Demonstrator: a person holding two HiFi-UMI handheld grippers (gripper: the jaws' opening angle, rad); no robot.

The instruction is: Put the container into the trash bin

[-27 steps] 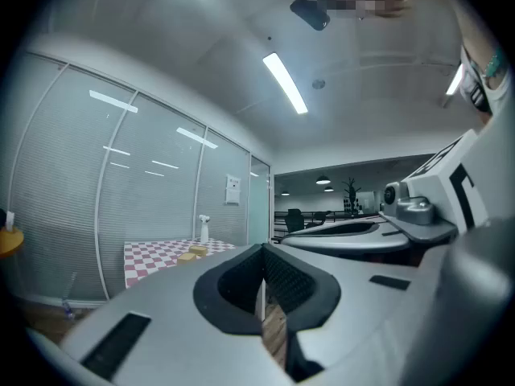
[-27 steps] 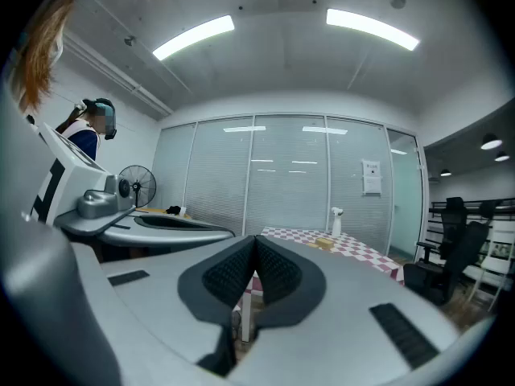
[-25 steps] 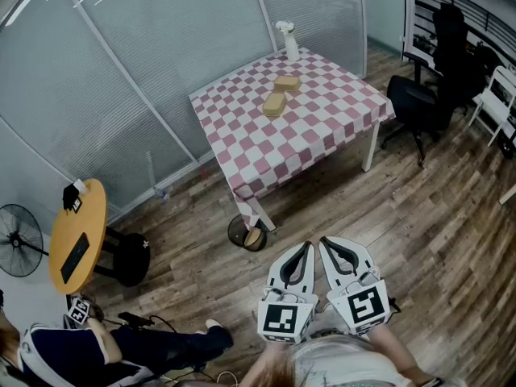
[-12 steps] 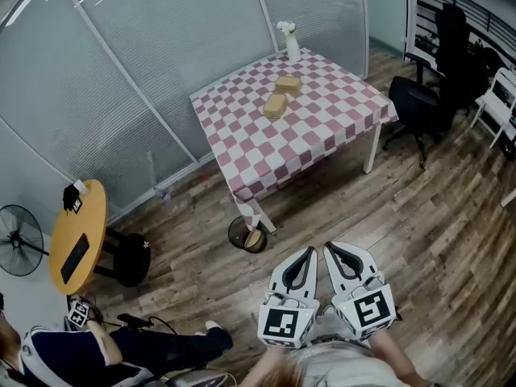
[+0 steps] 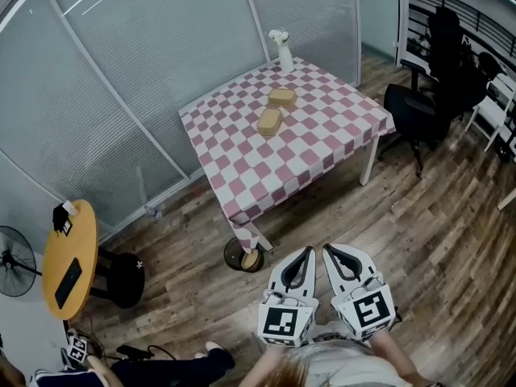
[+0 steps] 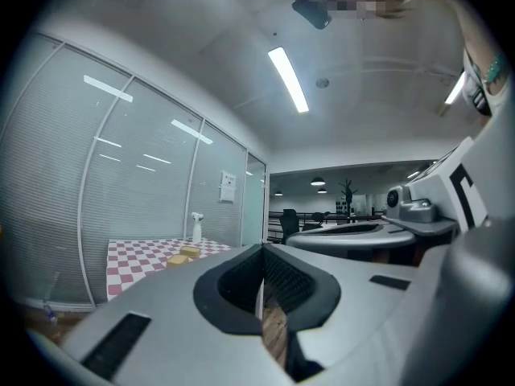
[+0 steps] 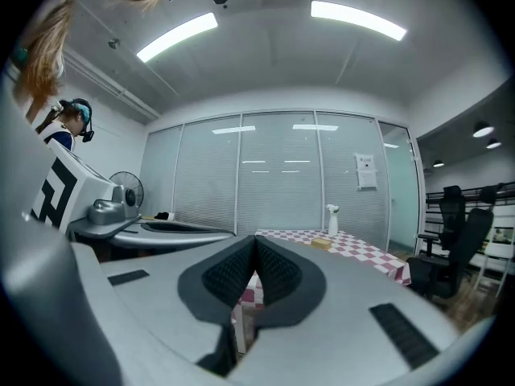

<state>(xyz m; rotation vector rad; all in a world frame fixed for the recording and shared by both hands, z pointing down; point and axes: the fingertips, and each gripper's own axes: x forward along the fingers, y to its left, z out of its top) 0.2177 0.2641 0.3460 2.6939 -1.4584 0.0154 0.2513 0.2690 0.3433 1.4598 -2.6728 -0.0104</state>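
Two tan containers are lying just beside each other near the far side of the desk [image 5: 242, 176], the farther one [image 5: 281, 97] and the nearer one [image 5: 269, 121]. I cannot tell which of them the task is meaning. A white spray bottle [image 5: 282, 51] is standing upright behind them at the far corner. The trash bin [image 5: 230, 252] is waiting on the floor [image 5: 403, 232], right beside the near leg of the desk, under the hanging corner of the checkered cloth. Something tan is already lying inside it.

The left gripper [image 5: 305, 253] and the right gripper [image 5: 330, 251] are hanging side by side, well apart from the desk. Both are having their jaws clenched together, with nothing between them.

In my judgement, several things are risking to go wrong. The jaws are needing to open before any grasp. A flat, wide box may be slipping out of a two-jaw grip. The bin is low and partly covered by the cloth, so a dropped container may be hitting the rim or the cloth.

The floor is of wooden planks. Glass walls with blinds are closing the room behind the desk. Black office chairs [image 5: 411, 107] are standing at the right, and a small round desk [image 5: 68, 256], a fan [image 5: 12, 260] and a seated person [image 5: 161, 369] at the left.
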